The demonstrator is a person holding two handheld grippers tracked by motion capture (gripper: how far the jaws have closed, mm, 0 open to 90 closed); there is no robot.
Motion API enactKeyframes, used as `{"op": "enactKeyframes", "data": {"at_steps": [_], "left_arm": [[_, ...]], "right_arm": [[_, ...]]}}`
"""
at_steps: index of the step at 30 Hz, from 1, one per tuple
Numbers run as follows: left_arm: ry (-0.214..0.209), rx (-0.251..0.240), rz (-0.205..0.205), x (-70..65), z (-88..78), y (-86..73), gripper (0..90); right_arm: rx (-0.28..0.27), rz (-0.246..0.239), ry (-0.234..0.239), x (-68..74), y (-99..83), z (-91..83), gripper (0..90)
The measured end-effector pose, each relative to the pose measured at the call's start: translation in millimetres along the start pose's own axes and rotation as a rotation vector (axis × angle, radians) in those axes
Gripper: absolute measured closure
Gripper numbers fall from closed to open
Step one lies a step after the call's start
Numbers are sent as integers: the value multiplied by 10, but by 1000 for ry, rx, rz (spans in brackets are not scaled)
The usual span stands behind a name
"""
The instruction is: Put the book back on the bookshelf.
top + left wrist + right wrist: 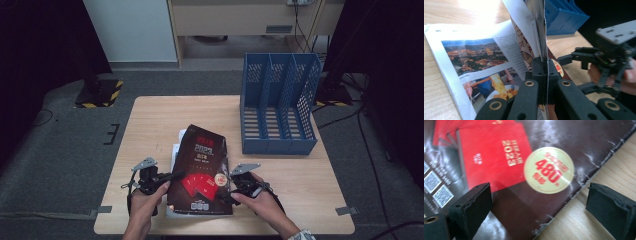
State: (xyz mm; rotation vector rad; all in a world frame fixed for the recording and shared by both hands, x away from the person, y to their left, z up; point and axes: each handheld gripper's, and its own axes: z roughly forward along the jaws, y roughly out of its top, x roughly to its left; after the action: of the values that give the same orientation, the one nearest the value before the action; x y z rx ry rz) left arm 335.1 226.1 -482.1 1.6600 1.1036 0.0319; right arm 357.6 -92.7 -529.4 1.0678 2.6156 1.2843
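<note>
Lying near the front edge of the wooden table (pixel 150 115), the dark magazine (pixel 202 172) sat well short of the blue file rack (pixel 278 102) and to that rack's left, a white page edge showing from under its far left side. Its glossy cover bore red cards and a round gold sticker (pixel 548 170) with red print.

The left gripper (pixel 176 174) came in at the magazine's left edge — its jaws were clamped flat together on the cover sheet (pixel 541 30), which stood lifted on edge between the black pads (pixel 537 72). Beneath that raised sheet the inner page (pixel 474 57) lay open on the table, with a photograph of rooftops and hills and another of a plate of food. In the left gripper view the blue file rack showed beyond the lifted cover.

The right gripper (pixel 227 192) sat at the magazine's right edge, on the rack's side of it. Its jaws stood wide apart and gripped nothing: one pad (pixel 472 205) hung over the dark cover near the red cards, the other (pixel 611 207) over bare wood just off the magazine's edge — so the edge ran between them, untouched. The gold sticker lay just ahead of that gap. A hand (pixel 260 202) held the right gripper from behind, a hand (pixel 145 202) likewise the left.
</note>
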Motion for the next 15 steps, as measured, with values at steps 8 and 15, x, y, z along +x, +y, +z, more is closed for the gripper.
{"op": "enactKeyframes", "data": {"at_steps": [8,15], "left_arm": [[-1,4,-12,49,1,-9,895],[39,23,2,70,15,-16,876]], "right_arm": [[22,30,47,-32,76,87,78],[13,13,38,-21,70,105,82]]}}
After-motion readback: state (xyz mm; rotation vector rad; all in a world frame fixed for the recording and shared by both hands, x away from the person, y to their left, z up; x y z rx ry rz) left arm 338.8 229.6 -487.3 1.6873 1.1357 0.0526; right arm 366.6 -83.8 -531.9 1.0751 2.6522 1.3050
